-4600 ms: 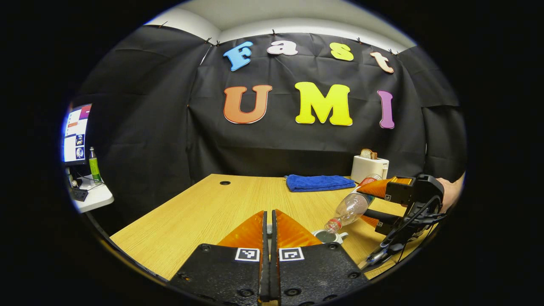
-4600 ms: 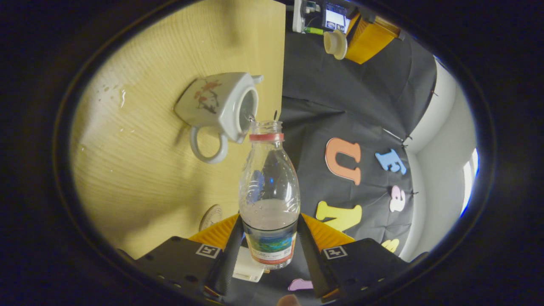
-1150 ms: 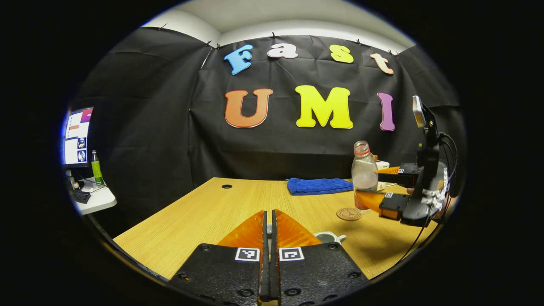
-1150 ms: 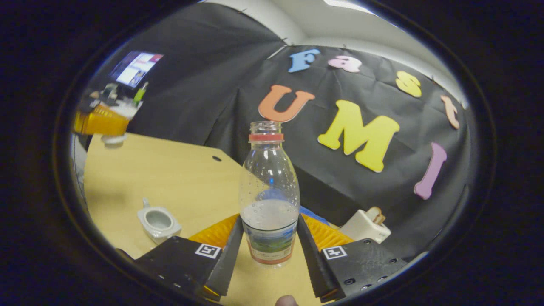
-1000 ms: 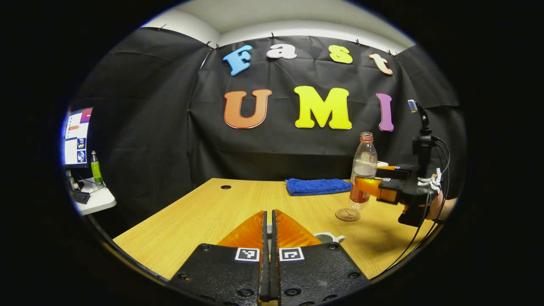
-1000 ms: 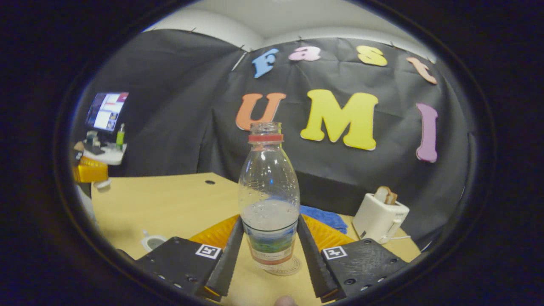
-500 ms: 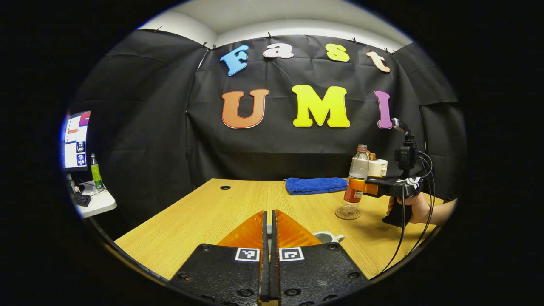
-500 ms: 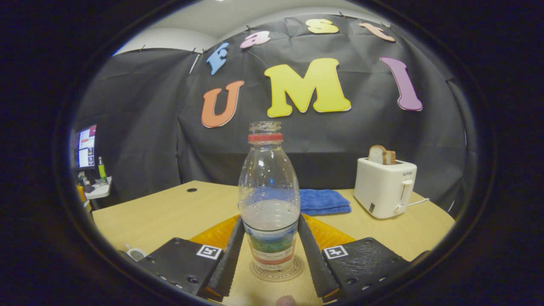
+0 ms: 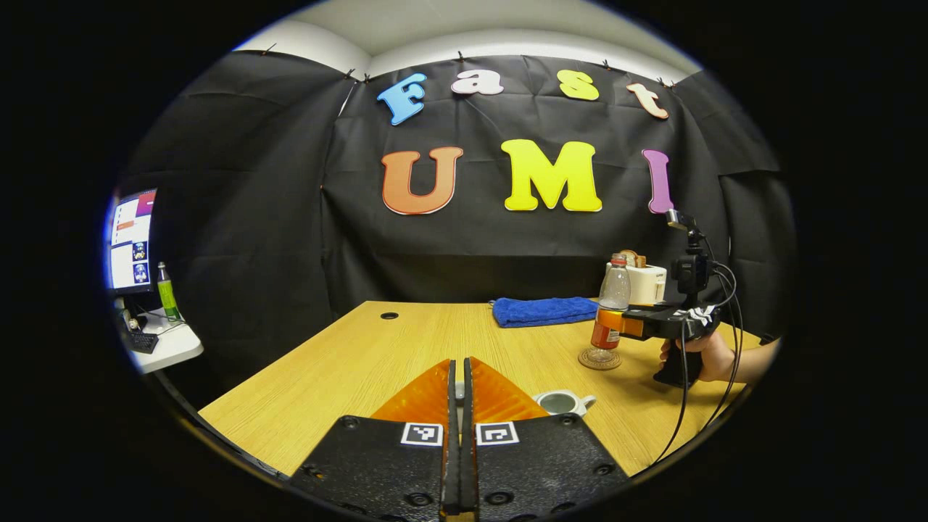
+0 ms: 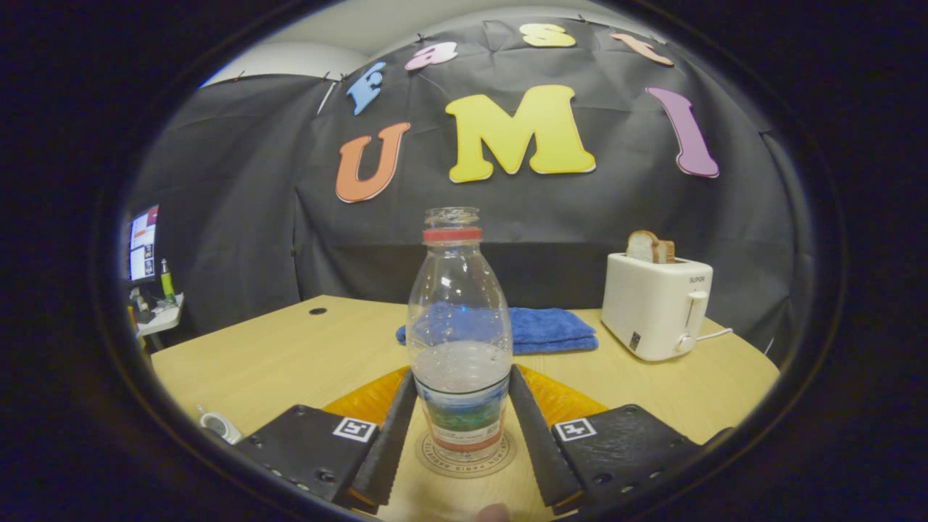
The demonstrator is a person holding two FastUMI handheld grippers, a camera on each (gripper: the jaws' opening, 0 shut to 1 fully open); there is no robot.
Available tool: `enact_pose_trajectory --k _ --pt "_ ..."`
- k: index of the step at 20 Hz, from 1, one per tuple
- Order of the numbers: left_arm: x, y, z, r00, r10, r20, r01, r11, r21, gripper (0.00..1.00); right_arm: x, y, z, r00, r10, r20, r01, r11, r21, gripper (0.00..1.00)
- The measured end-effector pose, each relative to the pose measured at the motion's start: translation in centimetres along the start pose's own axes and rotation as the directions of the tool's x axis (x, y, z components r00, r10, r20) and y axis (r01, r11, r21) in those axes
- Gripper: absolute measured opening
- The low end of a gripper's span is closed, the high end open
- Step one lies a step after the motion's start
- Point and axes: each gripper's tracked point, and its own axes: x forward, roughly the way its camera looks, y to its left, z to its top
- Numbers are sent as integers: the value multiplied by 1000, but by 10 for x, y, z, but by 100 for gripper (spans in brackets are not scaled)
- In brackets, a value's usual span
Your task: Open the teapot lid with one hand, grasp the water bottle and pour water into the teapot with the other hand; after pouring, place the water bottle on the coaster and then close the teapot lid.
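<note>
Right gripper view: right hand-held gripper (image 10: 458, 428) clasps one water bottle (image 10: 458, 326) upright on one coaster (image 10: 500, 458).

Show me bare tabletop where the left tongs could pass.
Bare wood runs from the cable hole to the blue towel. Crowded on the right: teapot, water bottle on its coaster, right tongs, toaster.

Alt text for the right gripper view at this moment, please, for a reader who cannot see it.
The right gripper holds an uncapped, partly filled water bottle upright between its fingers, over a round coaster on the wooden table. Behind lie a folded blue towel and a white toaster holding bread; the open teapot sits far left.
</note>
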Motion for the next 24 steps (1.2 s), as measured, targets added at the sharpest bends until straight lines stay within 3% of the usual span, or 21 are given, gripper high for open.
enact_pose_trajectory --k 3,6,10,17,24 --pt "0 -2 0 1000 -2 0 2 1000 1 3 -3 3 -2 1000 8 -8 -8 1000 -1 75" --pt "0 -3 -1 1000 -2 -2 2 1000 6 3 -6 8 -4 1000 18 -11 -19 1000 -11 95" --pt "1 -9 1 1000 -11 8 11 1000 -3 3 -23 10 0 1000 19 7 -19 1000 -20 96" --pt "15 -62 -13 995 -99 -8 99 995 -15 3 -118 -20 6 994 -36 107 38 999 -17 95" --pt "39 -97 -18 994 -113 5 114 993 -31 3 -181 -40 13 983 -73 166 71 997 20 95"
